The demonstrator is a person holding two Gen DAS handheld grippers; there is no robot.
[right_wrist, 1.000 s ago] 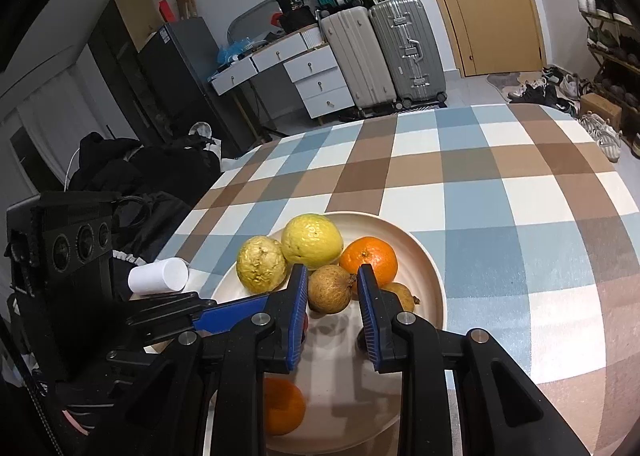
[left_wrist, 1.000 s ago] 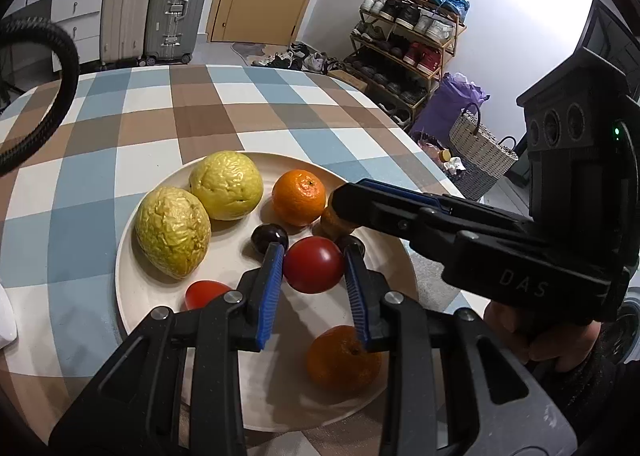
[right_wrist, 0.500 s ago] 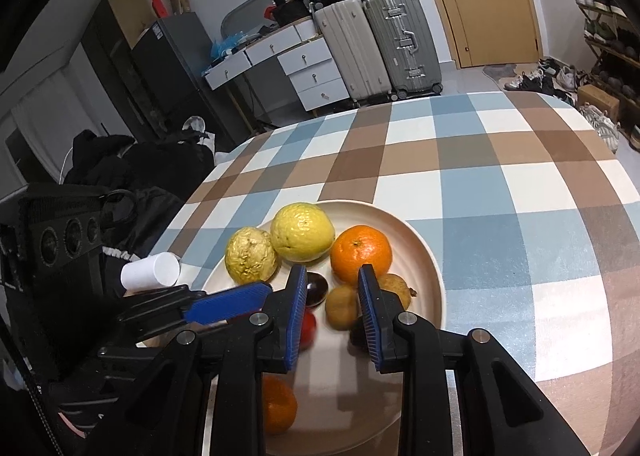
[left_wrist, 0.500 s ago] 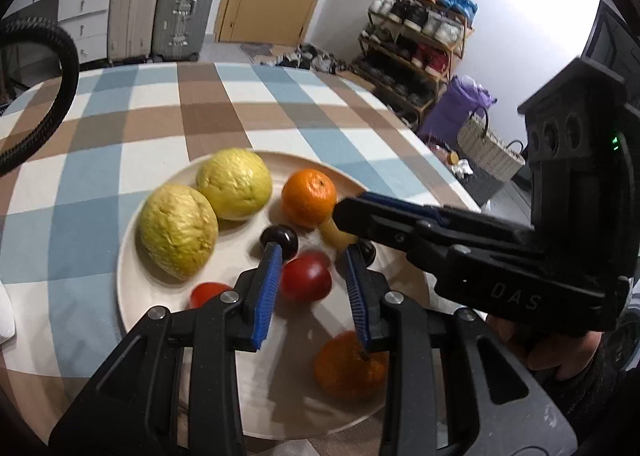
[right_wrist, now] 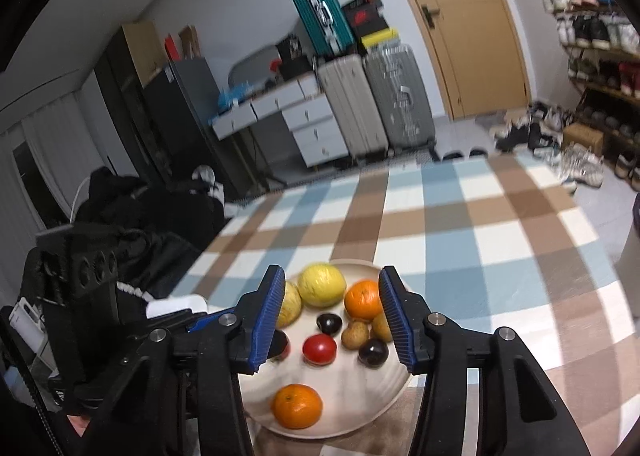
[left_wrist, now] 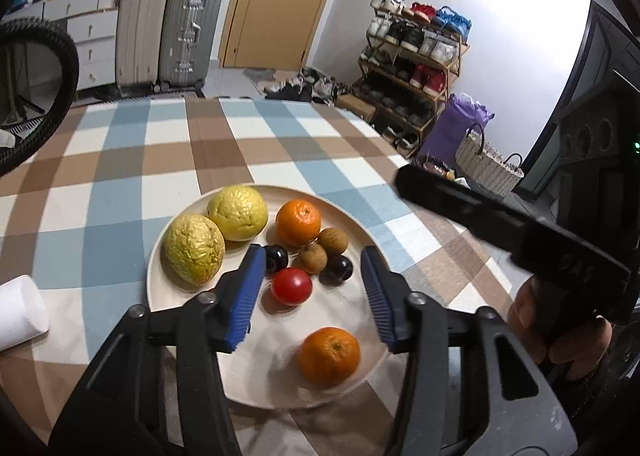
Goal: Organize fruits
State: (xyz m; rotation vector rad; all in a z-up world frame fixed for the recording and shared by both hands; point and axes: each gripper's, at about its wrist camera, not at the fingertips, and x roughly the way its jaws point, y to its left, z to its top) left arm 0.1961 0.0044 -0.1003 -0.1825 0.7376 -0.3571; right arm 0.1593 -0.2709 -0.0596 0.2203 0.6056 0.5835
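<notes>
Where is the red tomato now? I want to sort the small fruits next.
In the left wrist view the red tomato lies near the middle of the plate, between the open left gripper's fingers, flanked by two dark plums behind it.

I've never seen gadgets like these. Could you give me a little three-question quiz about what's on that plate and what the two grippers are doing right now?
1. True or false: the left gripper is clamped on the red tomato.
2. How many oranges lie on the plate?
3. Which lies nearest the plate's near rim: A) orange, B) yellow fruit, C) dark plum?

Key: 1 false, both grippers, right gripper included, have their fingers open and empty. 2 two. 3 A.
</notes>
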